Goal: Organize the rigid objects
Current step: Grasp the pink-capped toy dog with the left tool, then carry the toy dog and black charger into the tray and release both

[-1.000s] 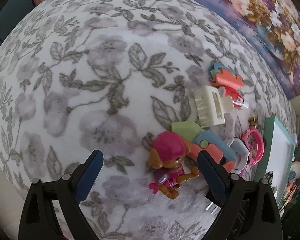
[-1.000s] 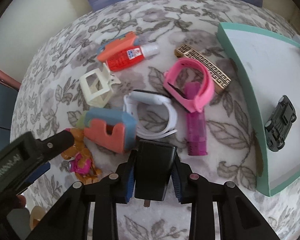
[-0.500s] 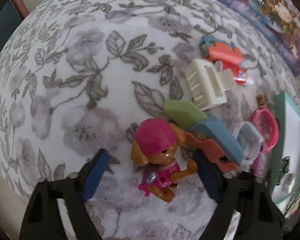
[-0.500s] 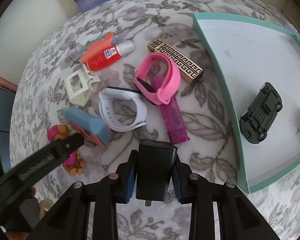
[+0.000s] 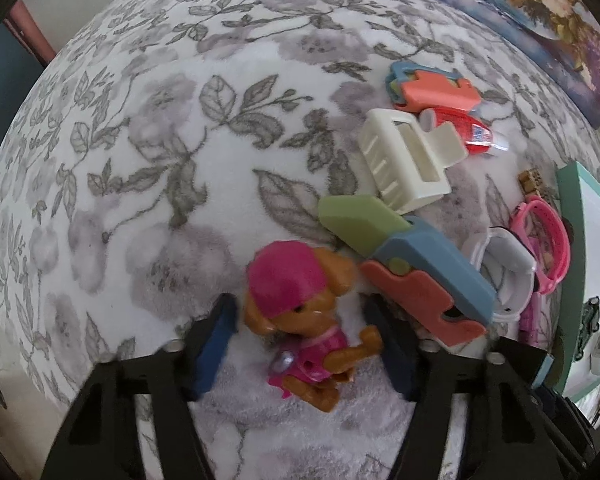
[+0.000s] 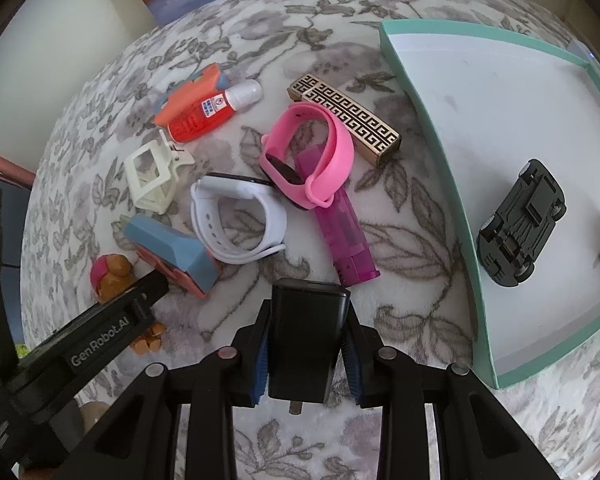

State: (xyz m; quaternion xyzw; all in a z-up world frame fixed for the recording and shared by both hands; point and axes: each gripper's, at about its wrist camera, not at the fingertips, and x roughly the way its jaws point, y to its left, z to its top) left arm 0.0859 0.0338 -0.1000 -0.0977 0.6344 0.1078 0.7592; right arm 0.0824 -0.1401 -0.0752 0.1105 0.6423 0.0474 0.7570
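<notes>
In the left wrist view, the left gripper (image 5: 300, 344) points down at a floral cloth (image 5: 148, 168). Its fingers (image 5: 214, 344) are closing around a toy puppy (image 5: 296, 316) in a pink cap, which lies between them; the pads are not yet pressing on it. A blue and coral block (image 5: 428, 280) lies just beside the puppy.

In the right wrist view, the right gripper (image 6: 306, 356) is clenched on a black charger (image 6: 306, 332) above the cloth. A teal tray (image 6: 432, 128) to the right holds a dark toy car (image 6: 520, 224). A pink band (image 6: 320, 160) and white band (image 6: 236, 220) lie near.
</notes>
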